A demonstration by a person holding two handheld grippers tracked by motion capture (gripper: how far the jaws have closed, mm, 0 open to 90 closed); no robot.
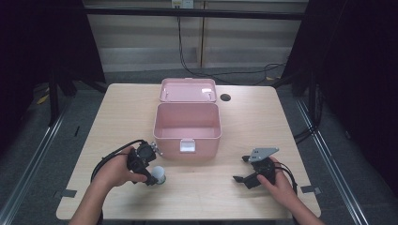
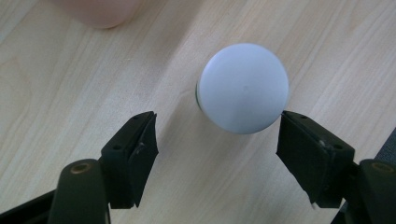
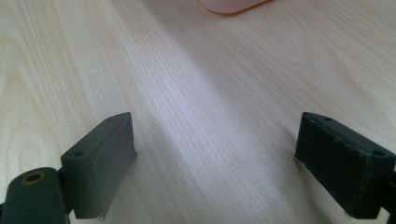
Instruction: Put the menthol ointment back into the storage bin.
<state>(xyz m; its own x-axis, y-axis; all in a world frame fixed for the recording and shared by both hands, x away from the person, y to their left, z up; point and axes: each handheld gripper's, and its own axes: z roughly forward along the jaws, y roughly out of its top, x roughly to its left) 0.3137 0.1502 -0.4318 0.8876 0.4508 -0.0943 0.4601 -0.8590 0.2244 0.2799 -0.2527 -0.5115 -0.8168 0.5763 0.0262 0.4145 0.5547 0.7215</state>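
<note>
White round-capped bottle (image 2: 243,87) stands before the open pink plastic box (image 1: 187,123), unpacked; left hand-held gripper (image 2: 217,140) straddles it ungripped, right hand-held gripper (image 3: 215,158) released.

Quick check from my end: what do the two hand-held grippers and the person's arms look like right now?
Both are black. The left hand-held gripper trails a looping black cable. The right hand-held gripper carries a grey three-cornered plate on top and a black cable by the wrist. Each has two blocky black jaws with small holes. The forearms are bare, with no sleeves visible.
</note>
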